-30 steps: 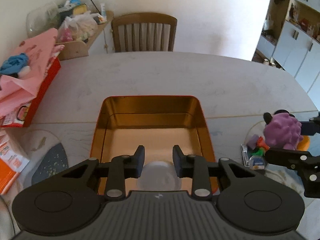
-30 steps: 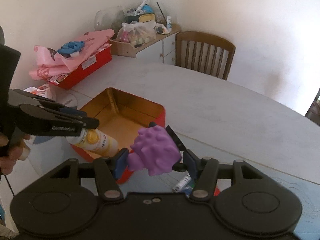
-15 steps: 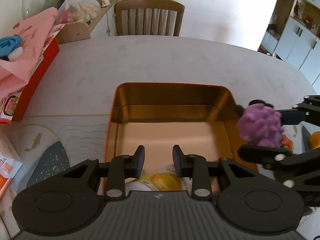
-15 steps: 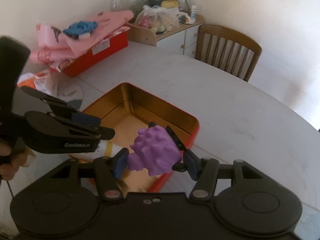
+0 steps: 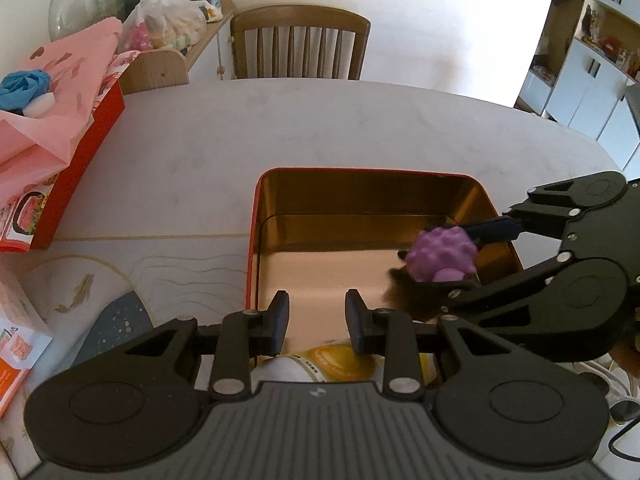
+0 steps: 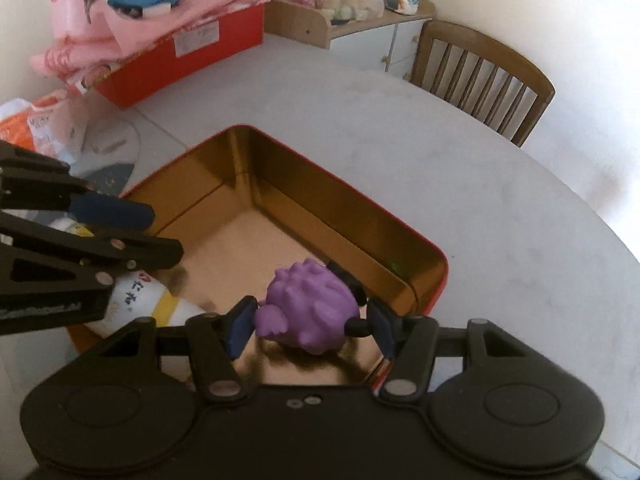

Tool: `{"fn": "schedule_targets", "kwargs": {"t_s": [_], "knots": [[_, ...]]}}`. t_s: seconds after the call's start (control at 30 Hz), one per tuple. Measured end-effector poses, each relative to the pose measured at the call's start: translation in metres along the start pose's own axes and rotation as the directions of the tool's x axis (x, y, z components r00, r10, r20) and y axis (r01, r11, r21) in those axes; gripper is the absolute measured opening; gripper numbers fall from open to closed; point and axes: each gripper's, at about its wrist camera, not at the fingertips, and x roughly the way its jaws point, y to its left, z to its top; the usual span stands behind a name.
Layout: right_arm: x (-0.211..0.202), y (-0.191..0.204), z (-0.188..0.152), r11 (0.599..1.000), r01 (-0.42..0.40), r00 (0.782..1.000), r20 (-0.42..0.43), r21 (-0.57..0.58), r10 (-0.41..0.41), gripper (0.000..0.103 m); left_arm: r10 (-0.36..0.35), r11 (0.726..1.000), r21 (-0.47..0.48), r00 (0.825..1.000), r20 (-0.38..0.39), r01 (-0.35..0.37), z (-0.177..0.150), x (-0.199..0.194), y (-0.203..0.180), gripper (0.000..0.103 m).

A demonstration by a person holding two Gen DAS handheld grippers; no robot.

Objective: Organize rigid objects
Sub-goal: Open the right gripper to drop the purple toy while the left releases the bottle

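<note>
A red tin with a gold inside (image 5: pixel 372 188) (image 6: pixel 344 220) sits on the white table. My right gripper (image 6: pixel 310 322) (image 5: pixel 460 256) is shut on a purple knobbly toy (image 6: pixel 310 306) (image 5: pixel 442 254) and holds it over the tin's near right part. My left gripper (image 5: pixel 314 318) (image 6: pixel 132 236) is over the tin's near edge, shut on a white and yellow bottle (image 5: pixel 320 364) (image 6: pixel 144 300) that hangs below the fingers into the tin.
A red box under pink cloth (image 5: pixel 60 128) (image 6: pixel 168 40) stands at the table's left. A wooden chair (image 5: pixel 298 44) and a cluttered cabinet (image 6: pixel 348 16) are behind. A round mat (image 5: pixel 92 284) and orange packets (image 5: pixel 16 352) lie left of the tin.
My right gripper has carried the purple toy leftward from beside the tin to above its inside. My left gripper has moved left and lowered the bottle toward the tin.
</note>
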Motion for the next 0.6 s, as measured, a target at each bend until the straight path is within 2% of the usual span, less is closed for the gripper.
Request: {"fn": "schedule_targets", "kwargs": {"t_s": [0.17,0.43,0.6], "knots": [[-0.008,0.002,-0.001,1.0,0.012,1.0,0.023,-0.007,-0.012,0.061,0.005,1.0,-0.006,1.0,-0.004,-0.005,0.0,0.001,0.002,0.03],[-0.039,-0.005,-0.001,0.999,-0.018,0.998,0.063,0.046,0.015,0.063,-0.003,1.0,-0.014,1.0,-0.004,0.003,0.0,-0.004,0.001,0.031],[-0.06,-0.006,-0.006,0.996,-0.024,0.996,0.092,0.084,0.016,0.064,0.001,1.0,-0.003,1.0,0.024,-0.001,0.001,-0.015,-0.006,0.044]]}}
